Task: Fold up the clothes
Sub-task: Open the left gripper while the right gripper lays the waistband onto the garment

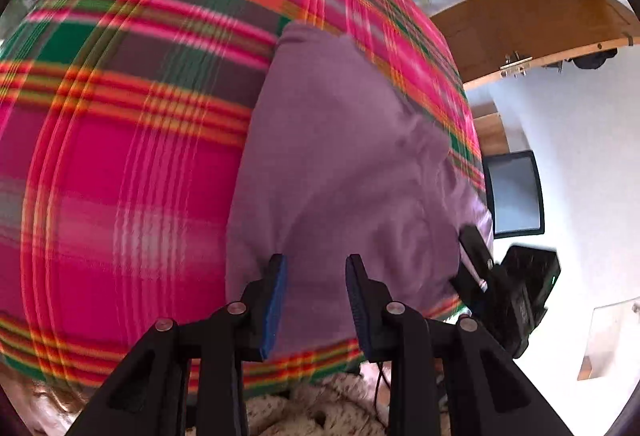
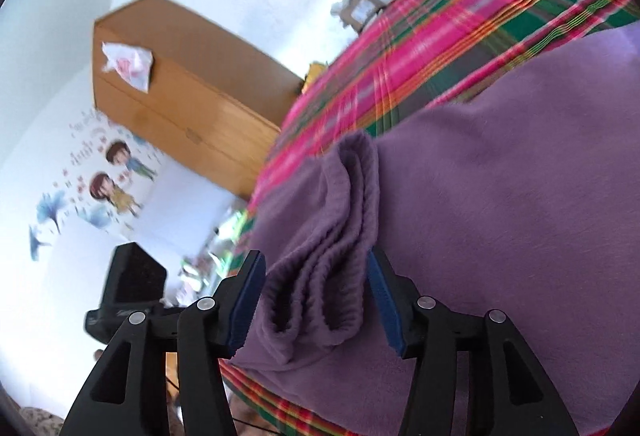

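Bunched ribbed cuff (image 2: 320,256) of purple garment (image 2: 500,196) lies loose between spread right claw (image 2: 316,300), left claw (image 1: 316,300) parted above it

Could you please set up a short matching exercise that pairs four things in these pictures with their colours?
Things:
1. garment
2. bedspread
3. cabinet
4. claw pads

Colours:
A. light brown wood
B. blue
C. plain purple
D. pink, green and orange plaid

Pairs: 1-C, 2-D, 3-A, 4-B
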`<move>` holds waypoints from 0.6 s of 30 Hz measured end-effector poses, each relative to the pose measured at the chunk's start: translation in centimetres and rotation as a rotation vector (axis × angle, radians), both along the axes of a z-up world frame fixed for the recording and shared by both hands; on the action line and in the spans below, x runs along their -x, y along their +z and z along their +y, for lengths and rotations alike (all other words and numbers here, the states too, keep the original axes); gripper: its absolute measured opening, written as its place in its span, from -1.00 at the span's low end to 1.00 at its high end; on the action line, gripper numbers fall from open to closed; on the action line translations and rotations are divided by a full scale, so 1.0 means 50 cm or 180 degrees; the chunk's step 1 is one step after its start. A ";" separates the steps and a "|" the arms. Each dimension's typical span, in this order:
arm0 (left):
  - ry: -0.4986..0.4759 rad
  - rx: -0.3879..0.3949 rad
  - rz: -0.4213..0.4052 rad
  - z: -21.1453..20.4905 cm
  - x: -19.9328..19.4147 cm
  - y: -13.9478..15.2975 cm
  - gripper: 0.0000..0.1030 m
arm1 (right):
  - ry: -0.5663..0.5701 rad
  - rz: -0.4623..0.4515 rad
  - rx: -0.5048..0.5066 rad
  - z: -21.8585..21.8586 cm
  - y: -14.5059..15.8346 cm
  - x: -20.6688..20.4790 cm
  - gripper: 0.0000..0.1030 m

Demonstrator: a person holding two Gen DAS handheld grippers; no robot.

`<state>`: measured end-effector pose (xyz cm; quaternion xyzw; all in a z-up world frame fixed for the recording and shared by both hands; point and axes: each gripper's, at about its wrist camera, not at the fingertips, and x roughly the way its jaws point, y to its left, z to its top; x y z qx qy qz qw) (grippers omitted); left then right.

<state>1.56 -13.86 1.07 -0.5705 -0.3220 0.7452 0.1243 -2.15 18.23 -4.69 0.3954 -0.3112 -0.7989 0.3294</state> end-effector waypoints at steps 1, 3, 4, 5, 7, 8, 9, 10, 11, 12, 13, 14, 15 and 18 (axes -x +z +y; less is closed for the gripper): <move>-0.0008 -0.0023 -0.0002 -0.003 -0.009 -0.004 -0.41 | 0.0012 0.0026 -0.0063 -0.006 0.003 -0.002 0.08; 0.0007 -0.0048 0.0007 -0.010 -0.025 -0.006 -0.41 | 0.0055 0.0034 -0.0127 -0.012 0.005 -0.005 0.08; 0.0027 -0.0052 0.0016 -0.013 -0.031 -0.004 -0.41 | 0.0068 0.0015 -0.0133 -0.013 0.004 -0.004 0.08; 0.0047 -0.0055 0.0025 -0.017 -0.038 -0.002 -0.41 | 0.0071 0.0009 -0.0133 -0.011 0.004 -0.005 0.08; 0.0096 0.0003 0.0093 -0.024 -0.050 0.006 -0.41 | 0.0074 0.0001 -0.0125 -0.009 0.004 -0.008 0.08; 0.0123 0.0055 0.0144 -0.028 -0.055 0.011 -0.41 | 0.0074 -0.0002 -0.0109 -0.008 0.003 -0.010 0.08; 0.0140 0.0081 0.0178 -0.033 -0.060 0.013 -0.41 | 0.0073 0.0004 -0.0077 -0.006 0.001 -0.013 0.08; 0.0162 0.0061 0.0191 -0.040 -0.063 0.011 -0.41 | 0.0082 0.0012 -0.0030 -0.002 0.000 -0.013 0.08; 0.0178 0.0038 0.0204 -0.047 -0.066 0.009 -0.41 | 0.0091 0.0020 0.0017 0.002 -0.001 -0.013 0.08; 0.0161 0.0002 0.0219 -0.048 -0.065 0.004 -0.41 | 0.0099 0.0027 0.0064 0.005 -0.001 -0.013 0.09; 0.0153 -0.0036 0.0204 -0.050 -0.064 -0.002 -0.41 | 0.0111 0.0030 0.0116 0.009 -0.002 -0.014 0.09; 0.0177 -0.0063 0.0159 -0.048 -0.064 -0.011 -0.41 | 0.0136 0.0006 0.0198 0.012 -0.005 -0.015 0.10; 0.0170 -0.0066 0.0142 -0.046 -0.063 -0.017 -0.41 | 0.0158 -0.0020 0.0268 0.014 -0.007 -0.017 0.12; 0.0170 -0.0095 0.0053 -0.032 -0.057 -0.037 -0.41 | 0.0176 -0.0057 0.0212 0.009 -0.007 -0.012 0.13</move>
